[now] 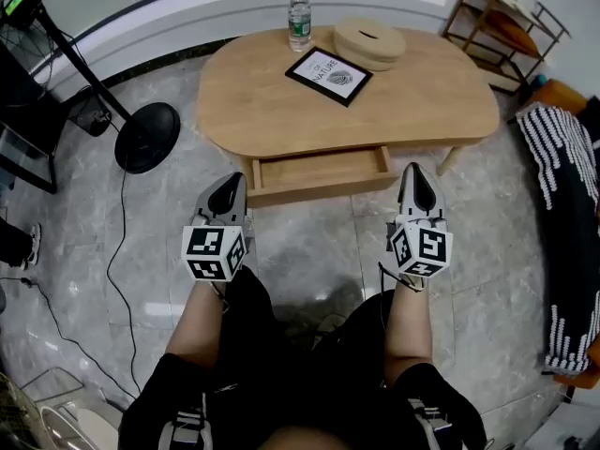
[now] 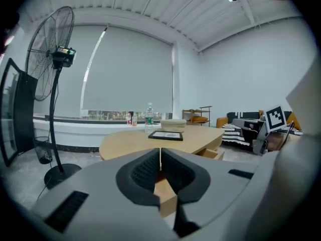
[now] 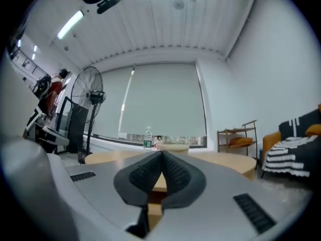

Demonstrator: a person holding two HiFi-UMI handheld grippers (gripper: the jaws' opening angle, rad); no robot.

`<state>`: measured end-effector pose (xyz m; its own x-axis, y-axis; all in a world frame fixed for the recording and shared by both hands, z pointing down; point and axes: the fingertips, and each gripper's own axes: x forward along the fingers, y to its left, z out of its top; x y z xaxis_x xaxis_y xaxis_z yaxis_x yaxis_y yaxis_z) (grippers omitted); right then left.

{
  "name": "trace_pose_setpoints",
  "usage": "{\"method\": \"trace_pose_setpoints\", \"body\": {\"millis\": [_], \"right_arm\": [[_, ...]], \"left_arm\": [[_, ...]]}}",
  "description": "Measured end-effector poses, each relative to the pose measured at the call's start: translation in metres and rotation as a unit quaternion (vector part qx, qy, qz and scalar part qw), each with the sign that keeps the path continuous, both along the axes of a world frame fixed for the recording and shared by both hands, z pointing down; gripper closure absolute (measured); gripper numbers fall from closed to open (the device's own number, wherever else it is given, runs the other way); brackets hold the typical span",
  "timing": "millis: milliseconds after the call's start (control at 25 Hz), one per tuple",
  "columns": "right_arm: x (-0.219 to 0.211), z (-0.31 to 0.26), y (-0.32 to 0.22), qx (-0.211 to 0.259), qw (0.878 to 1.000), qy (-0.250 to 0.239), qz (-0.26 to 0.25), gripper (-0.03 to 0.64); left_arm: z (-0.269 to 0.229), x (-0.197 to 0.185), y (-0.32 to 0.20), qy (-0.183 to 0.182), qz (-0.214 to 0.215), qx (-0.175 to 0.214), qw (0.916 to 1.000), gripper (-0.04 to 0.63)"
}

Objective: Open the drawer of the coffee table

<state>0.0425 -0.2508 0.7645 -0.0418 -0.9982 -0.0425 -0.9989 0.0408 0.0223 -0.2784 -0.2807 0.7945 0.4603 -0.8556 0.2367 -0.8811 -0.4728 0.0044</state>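
The light wooden coffee table stands ahead of me, its drawer pulled out a little from the front edge. My left gripper hangs in the air short of the drawer's left end, jaws shut with nothing between them. My right gripper is near the drawer's right end, also shut and empty. In the left gripper view the table lies beyond the shut jaws and the right gripper's marker cube shows at right. The right gripper view looks level over the tabletop past its shut jaws.
On the table stand a water bottle, a framed picture and a round woven box. A floor fan's base and cable lie at left. A striped blanket on a chair is at right, a small shelf behind.
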Motion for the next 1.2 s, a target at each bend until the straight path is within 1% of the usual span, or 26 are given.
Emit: {"method": "trace_pose_setpoints", "body": {"millis": [80,160,240,360,560,680,760,840,920,1000,1080,1200], "right_arm": [[-0.027,-0.023,-0.004,0.021,0.999,0.028,-0.007,0.603],[-0.054,-0.036,-0.011,0.035,0.998,0.046,-0.022,0.601],[-0.079,-0.040,-0.021,0.037,0.997,0.051,-0.040,0.603],[-0.107,-0.040,-0.034,0.030,0.997,0.039,-0.062,0.603],[-0.141,-0.053,-0.041,0.030,0.995,0.031,-0.087,0.603],[-0.153,-0.080,-0.047,0.015,0.995,0.024,-0.098,0.603],[-0.157,-0.113,-0.049,0.001,0.995,0.016,-0.102,0.603],[-0.157,-0.160,-0.049,-0.010,0.995,0.012,-0.100,0.603],[-0.156,-0.214,-0.047,-0.019,0.995,0.008,-0.095,0.603],[-0.156,-0.273,-0.044,-0.028,0.996,0.006,-0.089,0.603],[-0.154,-0.336,-0.040,-0.031,0.996,0.001,-0.083,0.603],[-0.150,-0.438,-0.028,-0.024,0.997,-0.010,-0.074,0.601]], "left_arm": [[-0.014,0.008,-0.004,0.004,0.009,0.012,0.9999,0.568],[-0.027,0.015,-0.008,0.013,0.015,0.026,0.9995,0.568],[-0.038,0.020,-0.012,0.020,0.020,0.040,0.9988,0.568],[-0.044,0.022,-0.017,0.010,0.025,0.057,0.9980,0.568],[-0.055,0.010,-0.019,0.005,0.021,0.053,0.9983,0.568],[-0.080,-0.002,-0.019,0.019,0.006,0.036,0.9991,0.568],[-0.115,-0.008,-0.014,0.027,-0.006,0.030,0.9992,0.571],[-0.158,-0.010,-0.008,0.023,-0.008,0.022,0.9995,0.571],[-0.206,-0.012,-0.005,0.017,-0.004,0.004,0.9998,0.571],[-0.263,-0.015,-0.004,0.004,-0.003,-0.005,1.0000,0.571],[-0.327,-0.016,-0.003,-0.007,-0.003,-0.004,1.0000,0.571],[-0.430,-0.011,0.001,-0.010,0.003,0.002,0.9999,0.571]]}}
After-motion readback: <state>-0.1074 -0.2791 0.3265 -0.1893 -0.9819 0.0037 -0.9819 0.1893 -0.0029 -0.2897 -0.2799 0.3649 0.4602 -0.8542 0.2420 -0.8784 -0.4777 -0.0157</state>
